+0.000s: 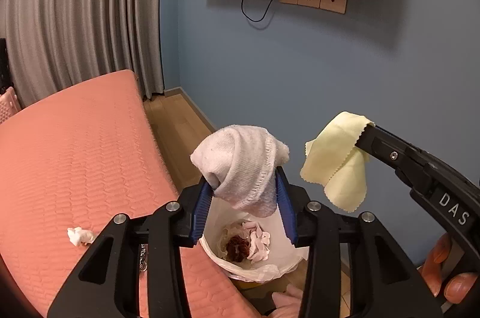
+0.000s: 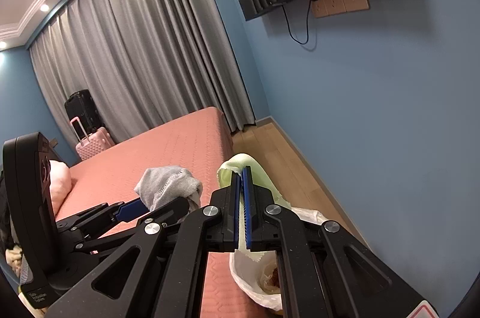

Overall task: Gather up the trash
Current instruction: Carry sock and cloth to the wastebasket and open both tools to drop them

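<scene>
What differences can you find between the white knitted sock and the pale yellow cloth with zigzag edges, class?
The white knitted sock is thick and ribbed; the pale yellow cloth is thin and smooth. The sock bunches into a rounded lump, whereas the cloth hangs in flat folds with pinked edges. The sock sits between the left gripper fingers, the cloth in the shut right gripper. Both are soft fabric, held above the white-lined bin.
</scene>
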{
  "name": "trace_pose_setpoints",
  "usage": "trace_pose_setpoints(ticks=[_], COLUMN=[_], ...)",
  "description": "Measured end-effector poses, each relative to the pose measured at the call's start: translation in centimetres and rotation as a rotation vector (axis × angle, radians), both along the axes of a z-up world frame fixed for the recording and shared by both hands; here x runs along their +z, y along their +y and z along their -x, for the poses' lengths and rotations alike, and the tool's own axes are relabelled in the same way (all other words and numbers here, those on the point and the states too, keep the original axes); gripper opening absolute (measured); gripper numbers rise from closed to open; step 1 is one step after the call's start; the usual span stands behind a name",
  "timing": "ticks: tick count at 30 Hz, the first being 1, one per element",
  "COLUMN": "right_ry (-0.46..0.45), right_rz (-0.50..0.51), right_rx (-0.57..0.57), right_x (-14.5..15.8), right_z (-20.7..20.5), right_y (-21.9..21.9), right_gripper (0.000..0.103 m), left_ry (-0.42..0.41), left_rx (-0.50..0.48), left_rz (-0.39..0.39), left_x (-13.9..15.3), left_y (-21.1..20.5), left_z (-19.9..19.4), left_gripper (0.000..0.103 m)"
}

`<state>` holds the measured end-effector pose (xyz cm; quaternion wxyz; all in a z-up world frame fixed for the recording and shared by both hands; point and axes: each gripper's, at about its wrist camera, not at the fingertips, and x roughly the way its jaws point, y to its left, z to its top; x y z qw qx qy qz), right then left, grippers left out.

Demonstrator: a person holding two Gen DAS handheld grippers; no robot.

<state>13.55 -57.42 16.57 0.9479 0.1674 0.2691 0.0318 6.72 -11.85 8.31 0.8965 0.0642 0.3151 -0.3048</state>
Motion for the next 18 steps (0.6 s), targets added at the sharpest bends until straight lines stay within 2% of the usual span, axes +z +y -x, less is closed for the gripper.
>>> trace_pose_setpoints(ticks=[6, 9, 11, 15, 18], right_ry=[0.052, 0.089, 0.107, 0.132, 0.141], right_rz=[0.003, 0.006, -0.004, -0.010, -0.008], right_rx=[-0.006, -0.008, -0.016, -0.022, -0.022], right_x=[-2.0, -3.1, -3.9, -5.0, -5.6], right_z=[-1.3, -2.2, -2.7, -3.5, -4.0], right_y=[-0.6, -0.9, -1.1, -1.3, -1.1], right_gripper=[0.003, 0.004, 0.008, 0.009, 0.018], left_ry=[0.021, 0.018, 0.011, 0.017, 0.029], left_rx=[-0.014, -0.007, 0.011, 0.037, 0.055], left_rz=[-0.034, -0.037, -0.042, -0.039, -0.033], left_x=[-1.4, -1.9, -2.1, -2.6, -2.9], left_y=[-1.9, -2.3, -2.3, -2.1, -1.6], left_z=[-1.1, -1.5, -1.8, -2.3, -2.9], left_gripper=[0.043, 0.050, 0.067, 0.068, 0.068])
